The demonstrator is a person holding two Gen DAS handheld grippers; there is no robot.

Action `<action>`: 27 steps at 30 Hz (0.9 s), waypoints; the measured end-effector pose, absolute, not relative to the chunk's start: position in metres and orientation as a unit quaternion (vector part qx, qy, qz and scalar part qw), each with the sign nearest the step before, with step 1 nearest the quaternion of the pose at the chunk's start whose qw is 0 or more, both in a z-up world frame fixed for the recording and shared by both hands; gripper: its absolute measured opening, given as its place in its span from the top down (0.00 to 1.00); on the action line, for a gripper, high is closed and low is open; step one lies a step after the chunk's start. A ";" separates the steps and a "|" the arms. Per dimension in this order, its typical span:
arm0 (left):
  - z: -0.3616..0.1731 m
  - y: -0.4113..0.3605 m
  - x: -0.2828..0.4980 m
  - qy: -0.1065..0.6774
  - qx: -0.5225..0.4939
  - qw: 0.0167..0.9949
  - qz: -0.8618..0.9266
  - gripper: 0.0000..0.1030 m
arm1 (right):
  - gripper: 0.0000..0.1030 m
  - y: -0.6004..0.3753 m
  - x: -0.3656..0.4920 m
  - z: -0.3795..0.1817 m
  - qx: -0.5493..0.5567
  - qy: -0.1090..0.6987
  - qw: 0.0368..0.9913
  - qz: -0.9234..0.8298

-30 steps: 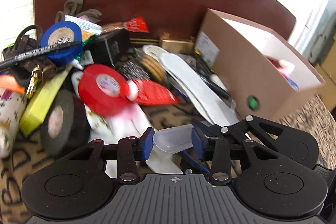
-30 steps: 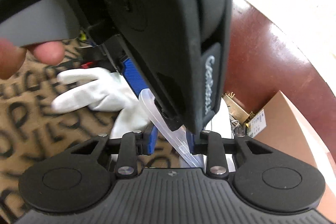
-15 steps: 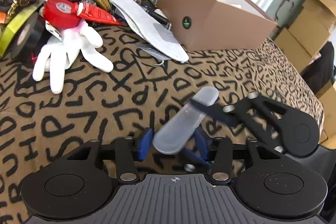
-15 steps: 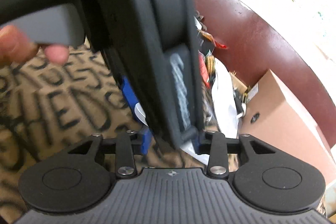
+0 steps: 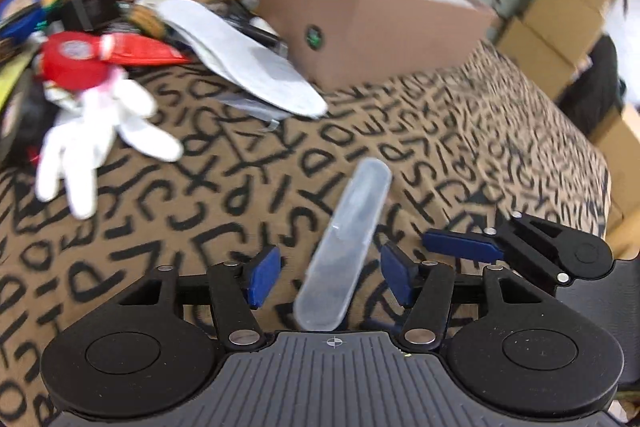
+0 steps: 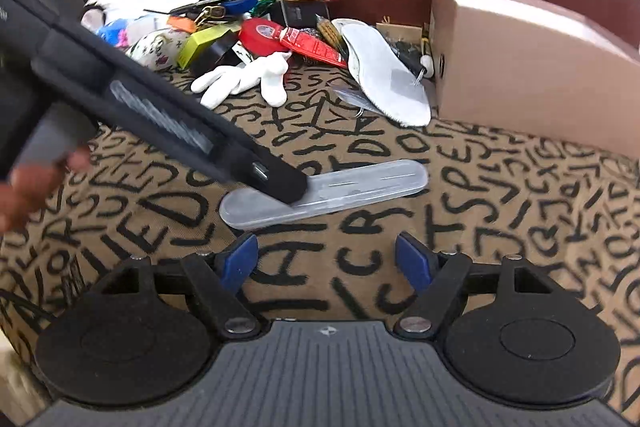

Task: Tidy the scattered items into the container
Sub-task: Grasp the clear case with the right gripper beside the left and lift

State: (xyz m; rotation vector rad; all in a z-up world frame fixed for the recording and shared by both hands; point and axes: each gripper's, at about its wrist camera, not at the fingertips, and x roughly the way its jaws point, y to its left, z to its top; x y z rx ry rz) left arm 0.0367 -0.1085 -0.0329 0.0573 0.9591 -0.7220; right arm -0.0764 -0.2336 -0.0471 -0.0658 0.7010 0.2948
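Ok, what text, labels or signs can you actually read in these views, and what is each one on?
"DAS": end of a cut-off word on the left gripper body, right wrist view.
Cloth: scattered black letters all over, no sure word.
Red tape roll label: too blurred.
Cardboard box white sticker and round green mark: too blurred.
Red packet: print too small.

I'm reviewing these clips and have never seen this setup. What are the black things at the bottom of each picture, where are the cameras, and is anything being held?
A person holds a two-finger gripper in each hand, each with a camera looking along its blue-padded fingers. The left gripper is opening around a clear plastic case, its pads apart from the case. The right gripper is opening too, with nothing between its fingers; the case lies ahead of it on the lettered cloth. Beyond lie a white glove, a shoe insole, red tape and a cardboard box.
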 end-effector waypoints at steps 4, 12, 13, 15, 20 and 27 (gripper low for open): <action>-0.038 -0.111 0.036 0.459 0.036 0.817 -0.348 0.39 | 0.14 -0.224 -0.061 -0.052 -0.017 0.337 0.929 0.151; -0.040 -0.092 0.036 0.481 -0.020 0.795 -0.369 0.52 | 0.18 -0.188 -0.049 -0.057 -0.093 0.298 0.929 0.197; -0.040 -0.092 0.035 0.483 -0.024 0.794 -0.368 0.51 | 0.18 -0.186 -0.051 -0.058 -0.107 0.291 0.929 0.201; -0.041 -0.093 0.035 0.482 -0.026 0.798 -0.361 0.48 | 0.20 -0.189 -0.052 -0.057 -0.105 0.293 0.928 0.205; -0.040 -0.090 0.044 0.475 -0.056 0.811 -0.336 0.33 | 0.20 -0.210 -0.048 -0.057 -0.077 0.309 0.930 0.185; -0.040 -0.098 0.064 0.493 -0.081 0.814 -0.296 0.20 | 0.42 -0.214 -0.037 -0.057 -0.066 0.311 0.934 0.165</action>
